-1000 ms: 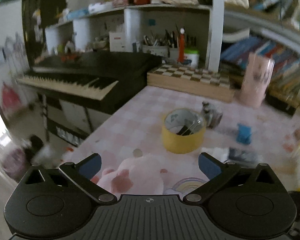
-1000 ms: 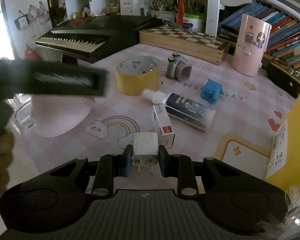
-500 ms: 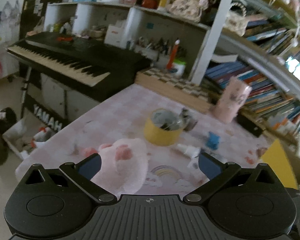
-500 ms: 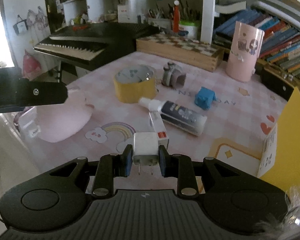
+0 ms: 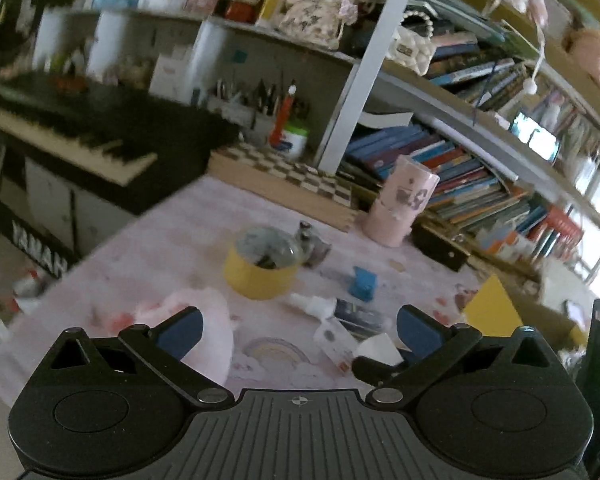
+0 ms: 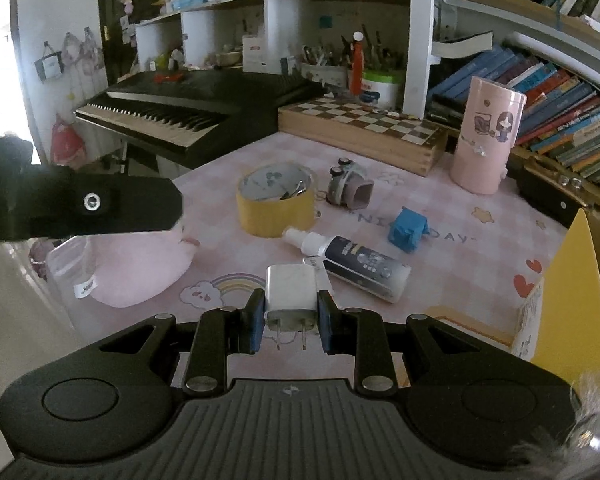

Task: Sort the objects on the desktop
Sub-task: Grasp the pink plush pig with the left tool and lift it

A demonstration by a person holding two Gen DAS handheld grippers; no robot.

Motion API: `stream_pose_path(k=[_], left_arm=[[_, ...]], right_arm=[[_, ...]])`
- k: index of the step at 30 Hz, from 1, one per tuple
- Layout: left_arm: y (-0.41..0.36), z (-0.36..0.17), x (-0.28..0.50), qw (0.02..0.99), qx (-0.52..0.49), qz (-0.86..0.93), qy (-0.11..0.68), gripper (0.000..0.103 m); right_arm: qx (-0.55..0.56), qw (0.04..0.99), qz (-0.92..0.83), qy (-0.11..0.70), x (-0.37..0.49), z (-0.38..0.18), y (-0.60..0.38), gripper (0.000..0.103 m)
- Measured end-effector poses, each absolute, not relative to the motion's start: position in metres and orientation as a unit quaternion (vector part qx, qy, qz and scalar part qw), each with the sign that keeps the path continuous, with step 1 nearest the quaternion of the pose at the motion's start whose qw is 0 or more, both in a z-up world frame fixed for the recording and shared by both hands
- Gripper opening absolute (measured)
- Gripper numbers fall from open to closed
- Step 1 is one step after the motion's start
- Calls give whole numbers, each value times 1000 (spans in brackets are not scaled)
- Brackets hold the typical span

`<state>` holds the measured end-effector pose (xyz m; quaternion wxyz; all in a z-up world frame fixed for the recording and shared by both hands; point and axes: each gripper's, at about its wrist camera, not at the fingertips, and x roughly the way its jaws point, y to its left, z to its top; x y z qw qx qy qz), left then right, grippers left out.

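Holding a white charger plug [image 6: 290, 292] clamped between its pads, prongs pointing back toward the camera, the right hand-held gripper [image 6: 290, 320] is hovering over the near edge of the pink checked surface [image 6: 480, 248]. The left hand-held gripper [image 5: 298, 326] is standing with its jaws wide apart and nothing between them, off to the left above a pink plush item [image 6: 136, 268].

To do this step well, the plug is best kept level and squarely pinched while it is being carried; the grip is sitting on its smooth flat sides, so a sudden swing could let it slip. Which spot the plug is meant for I cannot tell; a yellow box [image 6: 568, 292] is sitting at the right edge and may be the bin.

Lying just ahead are a small white carton [image 6: 320, 268] and a dark spray bottle [image 6: 356, 264], touching or nearly so, with a blue block [image 6: 408, 230] beyond. A yellow tape roll [image 6: 276, 208] with small items inside, a little toy camera [image 6: 348, 186] and a tall pink cylinder [image 6: 486, 140] are standing farther back. A low forward path would be crossing the bottle and carton, so lifting clear first looks wise.
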<state>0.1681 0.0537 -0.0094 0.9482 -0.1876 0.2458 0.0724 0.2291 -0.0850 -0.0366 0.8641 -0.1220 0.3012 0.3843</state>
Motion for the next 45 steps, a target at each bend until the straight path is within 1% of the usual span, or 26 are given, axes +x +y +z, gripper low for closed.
stream_pose_path(k=[5, 10, 18, 20, 24, 26, 29, 32, 34, 40, 45], left_arm=[[48, -6, 167, 954, -161, 37, 251, 103], [55, -9, 172, 951, -161, 65, 255, 103], [62, -28, 185, 938, -140, 101, 301, 103], [59, -33, 186, 937, -121, 108, 310, 103], [54, -37, 189, 931, -59, 176, 315, 103], [53, -38, 192, 923, -47, 207, 321, 103], [56, -33, 191, 920, -81, 209, 321, 103], [60, -26, 182, 933, -127, 175, 288, 103], [60, -23, 181, 936, -130, 168, 280, 103], [59, -24, 183, 935, -131, 159, 287, 103], [72, -22, 172, 941, -194, 124, 249, 103]], right_arm=[[-120, 861, 385, 309, 232, -40, -84, 24], [-121, 858, 387, 316, 235, -44, -83, 24], [-125, 850, 395, 324, 238, -48, -81, 25], [-128, 848, 398, 325, 238, -49, -81, 25], [-130, 844, 402, 330, 240, -51, -79, 25], [-130, 843, 402, 333, 241, -52, -79, 25], [-132, 842, 404, 332, 242, -52, -79, 25], [-132, 842, 405, 330, 244, -52, -78, 25], [-133, 841, 407, 330, 246, -51, -78, 25], [-132, 840, 412, 328, 246, -50, -75, 25], [-130, 840, 416, 324, 246, -47, -72, 25]])
